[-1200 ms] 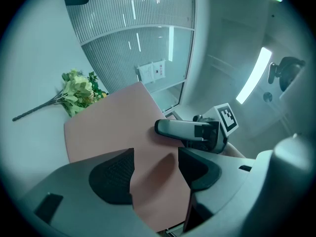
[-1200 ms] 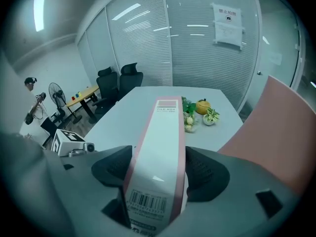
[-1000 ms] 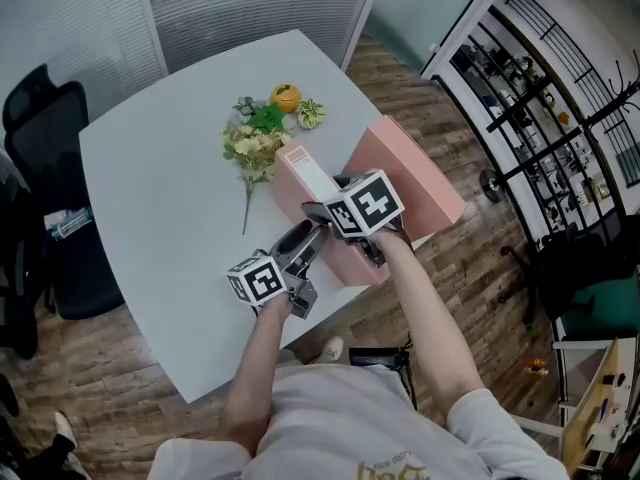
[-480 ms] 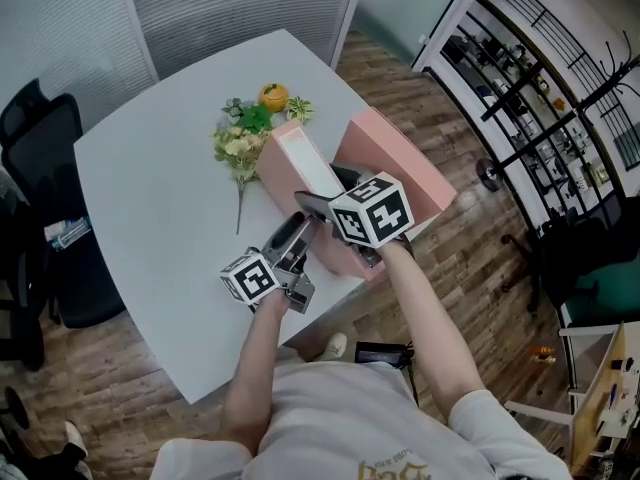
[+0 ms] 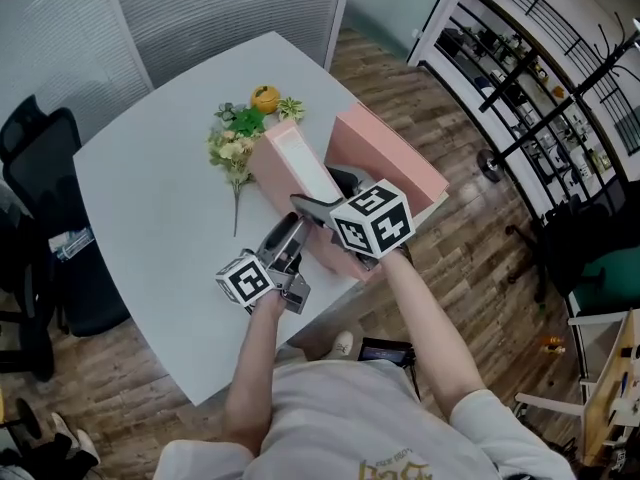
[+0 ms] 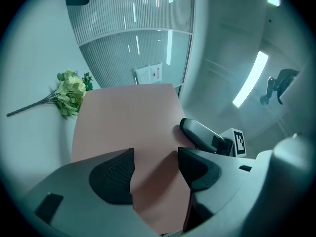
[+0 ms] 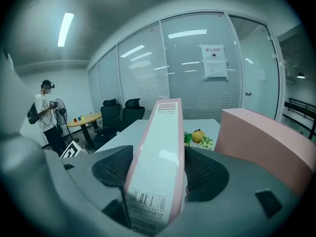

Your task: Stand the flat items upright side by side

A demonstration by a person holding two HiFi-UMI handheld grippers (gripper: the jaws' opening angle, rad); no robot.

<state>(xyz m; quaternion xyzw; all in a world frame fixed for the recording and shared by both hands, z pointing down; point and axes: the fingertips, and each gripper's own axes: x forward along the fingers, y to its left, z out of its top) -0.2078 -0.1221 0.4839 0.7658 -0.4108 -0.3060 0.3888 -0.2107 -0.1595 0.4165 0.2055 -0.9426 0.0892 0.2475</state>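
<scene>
Both forearms (image 5: 425, 313) extend forward, claws close together: the right claw (image 7: 157, 168) clamps a pink file box (image 7: 159, 142) by its spine, and the left claw (image 6: 155, 157), lower, has its jaws apart.

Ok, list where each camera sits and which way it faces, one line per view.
Head view: on the person's head, looking steeply down at table, file box, flowers; arms, left gripper, right gripper show.
Left gripper view: on that gripper, facing the file box's broad pink side; its jaws stand apart, right gripper beyond.
Right gripper view: on that gripper, looking along the box's spine, clamped in its jaws.
Shared: all three show the file box and flowers.
</scene>
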